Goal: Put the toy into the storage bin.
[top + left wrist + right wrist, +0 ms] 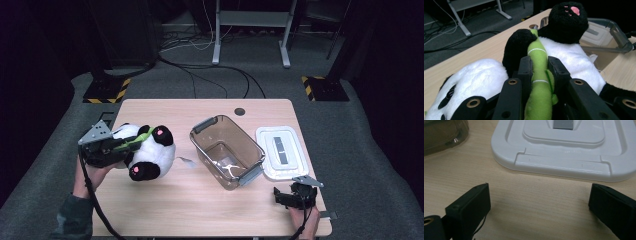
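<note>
A black-and-white plush panda (147, 150) with a green bamboo stalk (539, 75) across its body hangs just above the left part of the wooden table (170, 197). My left gripper (131, 143) is shut on that green stalk, its jaws pinching it from both sides (539, 67). A clear brown plastic bin (227, 150) stands open at the table's middle. Its white lid (282, 151) lies flat to the right of it. My right gripper (281, 196) rests near the front right corner, jaws wide open (539, 200) over bare wood just short of the lid (564, 147).
A small white tag (186, 160) trails from the panda toward the bin. A dark round grommet (240, 111) sits near the table's far edge. Beyond the table lie cables, a desk frame (250, 30) and striped stand bases on grey carpet.
</note>
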{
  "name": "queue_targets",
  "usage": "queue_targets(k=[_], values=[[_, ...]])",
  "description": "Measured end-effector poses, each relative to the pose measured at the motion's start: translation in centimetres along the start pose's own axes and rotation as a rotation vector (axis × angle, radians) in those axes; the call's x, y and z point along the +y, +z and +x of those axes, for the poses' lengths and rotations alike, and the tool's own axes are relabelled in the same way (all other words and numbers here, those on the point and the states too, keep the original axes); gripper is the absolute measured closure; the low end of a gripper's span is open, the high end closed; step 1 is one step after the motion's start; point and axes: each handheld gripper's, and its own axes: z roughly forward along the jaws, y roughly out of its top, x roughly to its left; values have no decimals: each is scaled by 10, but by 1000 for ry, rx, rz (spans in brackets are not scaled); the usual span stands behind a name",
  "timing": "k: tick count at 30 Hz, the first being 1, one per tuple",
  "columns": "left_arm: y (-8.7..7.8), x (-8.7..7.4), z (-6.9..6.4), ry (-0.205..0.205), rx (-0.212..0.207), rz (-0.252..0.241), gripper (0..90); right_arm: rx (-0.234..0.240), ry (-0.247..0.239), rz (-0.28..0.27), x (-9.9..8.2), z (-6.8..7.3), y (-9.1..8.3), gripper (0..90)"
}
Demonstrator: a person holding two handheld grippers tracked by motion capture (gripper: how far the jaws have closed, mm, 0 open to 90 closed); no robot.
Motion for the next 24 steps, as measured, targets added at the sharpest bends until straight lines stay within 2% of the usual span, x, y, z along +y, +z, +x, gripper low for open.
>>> queue_targets(k=[15, 18, 23, 24], values=[[2, 39, 4, 49, -14, -35, 736, 2, 2, -1, 0, -1, 0, 34], [4, 49, 3, 73, -20, -38, 736, 2, 1, -1, 0, 0, 0, 34], [9, 62, 1, 91, -36, -49, 735, 2, 2, -1, 0, 0, 0, 34], [12, 67, -1, 108, -48, -50, 735, 2, 2, -1, 0, 0, 0, 34]])
